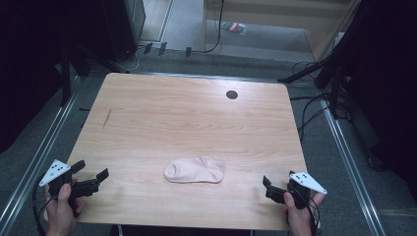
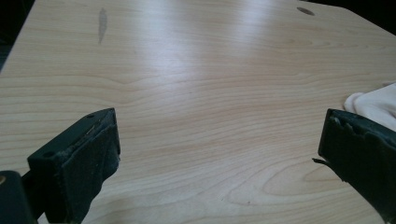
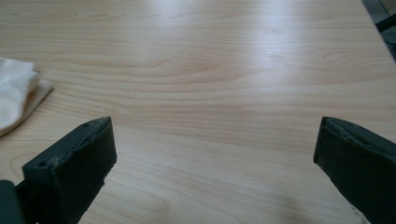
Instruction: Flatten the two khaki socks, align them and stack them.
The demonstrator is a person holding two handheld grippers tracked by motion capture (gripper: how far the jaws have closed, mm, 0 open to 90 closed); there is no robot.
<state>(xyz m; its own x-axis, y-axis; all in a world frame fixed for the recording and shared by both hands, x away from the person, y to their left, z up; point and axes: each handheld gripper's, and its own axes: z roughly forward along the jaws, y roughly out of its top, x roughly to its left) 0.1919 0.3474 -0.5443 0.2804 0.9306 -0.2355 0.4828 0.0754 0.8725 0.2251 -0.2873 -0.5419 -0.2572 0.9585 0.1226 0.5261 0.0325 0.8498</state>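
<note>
A pale pink sock lies flat on the wooden table, near the front edge and midway between my hands. My left gripper is held at the front left corner, open, nothing between its jaws; the sock peeks out beyond its right jaw. My right gripper is at the front right corner, also open and empty, and the sock's edge lies past its left jaw. In both gripper views, bare wood fills the gap of my left gripper and my right gripper.
A small dark round hole sits in the tabletop at the back right, and a dark smudge marks the left side. Metal rails, stands and cables surround the table on the floor.
</note>
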